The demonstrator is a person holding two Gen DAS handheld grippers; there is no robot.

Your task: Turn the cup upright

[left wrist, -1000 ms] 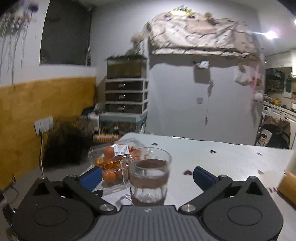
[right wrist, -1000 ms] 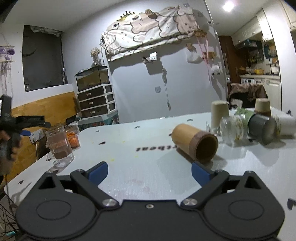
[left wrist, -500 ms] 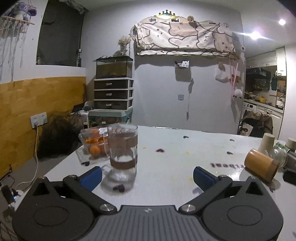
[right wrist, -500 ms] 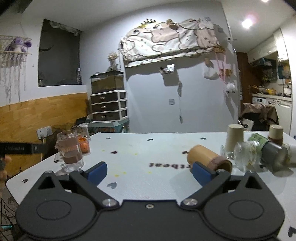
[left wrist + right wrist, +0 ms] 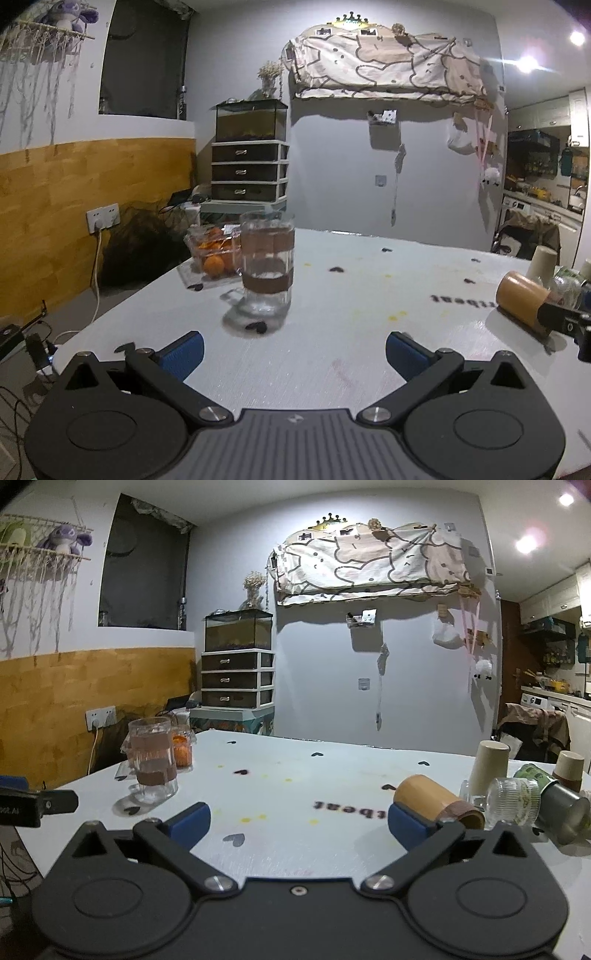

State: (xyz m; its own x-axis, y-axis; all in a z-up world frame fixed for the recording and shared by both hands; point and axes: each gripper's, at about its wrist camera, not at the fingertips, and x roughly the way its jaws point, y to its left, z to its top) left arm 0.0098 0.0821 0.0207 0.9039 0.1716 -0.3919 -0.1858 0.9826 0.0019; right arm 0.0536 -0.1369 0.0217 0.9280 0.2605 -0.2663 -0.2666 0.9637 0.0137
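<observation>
At the far left of the table (image 5: 332,369), a box of oranges (image 5: 212,254) is seen. Just beside it stands a glass mug (image 5: 267,271), already upright, with brown bands around it. No label can be read on the mug.

The left claw (image 5: 293,350) is held wide open and nothing is held in it. The mug is in front of it, a little to the left.

In the middle of the table, some dark letters (image 5: 458,300) are printed. They are seen upside down and look like "beat"; the rest cannot be made out. Small white letters are seen on the side of the left claw in the right view, but they are too small to be read well.

The right claw (image 5: 299,821) is also wide open and empty.

The brown cup (image 5: 436,801) is lying on its side, and it is probably the one to be flipped next. It is found ahead and to the right of the right claw, just past its right finger. Its long side is laid flat on the table, slanted from far left to near right, and its open mouth is turned toward the near right. The right claw is much nearer to it than the left one, so it is best reached from the right.

Further right, more cups are crowded together, some lying down.
</observation>
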